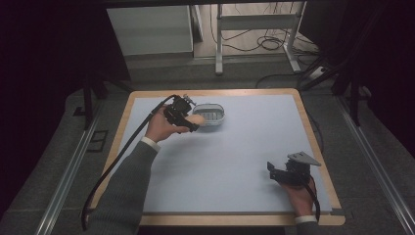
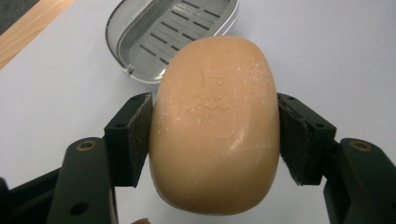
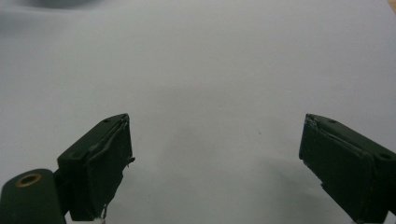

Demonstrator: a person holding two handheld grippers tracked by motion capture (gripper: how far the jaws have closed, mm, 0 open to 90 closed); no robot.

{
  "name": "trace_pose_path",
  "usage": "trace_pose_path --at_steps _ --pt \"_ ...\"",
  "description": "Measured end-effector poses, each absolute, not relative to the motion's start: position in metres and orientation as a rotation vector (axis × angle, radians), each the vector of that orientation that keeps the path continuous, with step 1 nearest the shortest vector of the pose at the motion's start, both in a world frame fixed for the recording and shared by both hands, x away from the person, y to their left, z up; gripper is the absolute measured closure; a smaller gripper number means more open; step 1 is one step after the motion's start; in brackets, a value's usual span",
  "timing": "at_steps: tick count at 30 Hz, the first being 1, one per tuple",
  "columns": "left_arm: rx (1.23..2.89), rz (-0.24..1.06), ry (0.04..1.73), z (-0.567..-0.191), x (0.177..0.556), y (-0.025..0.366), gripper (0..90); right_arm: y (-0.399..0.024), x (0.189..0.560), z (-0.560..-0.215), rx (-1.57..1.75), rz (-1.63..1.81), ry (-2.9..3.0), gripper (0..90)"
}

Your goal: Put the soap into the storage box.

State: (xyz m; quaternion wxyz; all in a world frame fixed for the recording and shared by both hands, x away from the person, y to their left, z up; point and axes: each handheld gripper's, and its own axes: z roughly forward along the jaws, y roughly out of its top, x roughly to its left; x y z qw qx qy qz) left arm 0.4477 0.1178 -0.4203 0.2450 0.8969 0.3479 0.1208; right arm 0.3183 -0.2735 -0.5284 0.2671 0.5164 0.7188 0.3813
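Note:
A tan oval bar of soap [image 2: 215, 126] is clamped between the pads of my left gripper [image 2: 215, 135], which is shut on it. In the high view the left gripper [image 1: 188, 120] holds the soap [image 1: 195, 119] just left of a grey oval soap dish [image 1: 211, 116] with a slotted floor; the dish [image 2: 173, 32] lies just beyond the soap in the left gripper view. My right gripper [image 1: 272, 170] rests near the table's front right, and in its own view the right gripper [image 3: 215, 163] stands open with nothing between its jaws.
The table [image 1: 235, 152] has a pale blue-grey top with a wooden rim [image 1: 215, 92]. A black cable [image 1: 117, 156] trails from the left gripper off the front left. A metal frame and cables stand on the floor behind the table.

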Motion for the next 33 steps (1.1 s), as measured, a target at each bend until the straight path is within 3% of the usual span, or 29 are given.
trace_pose_path --at_steps 33 --pt "2.443 0.295 0.981 -0.436 0.494 0.097 33.8 -0.274 0.319 -0.528 1.4 1.032 1.943 9.9"
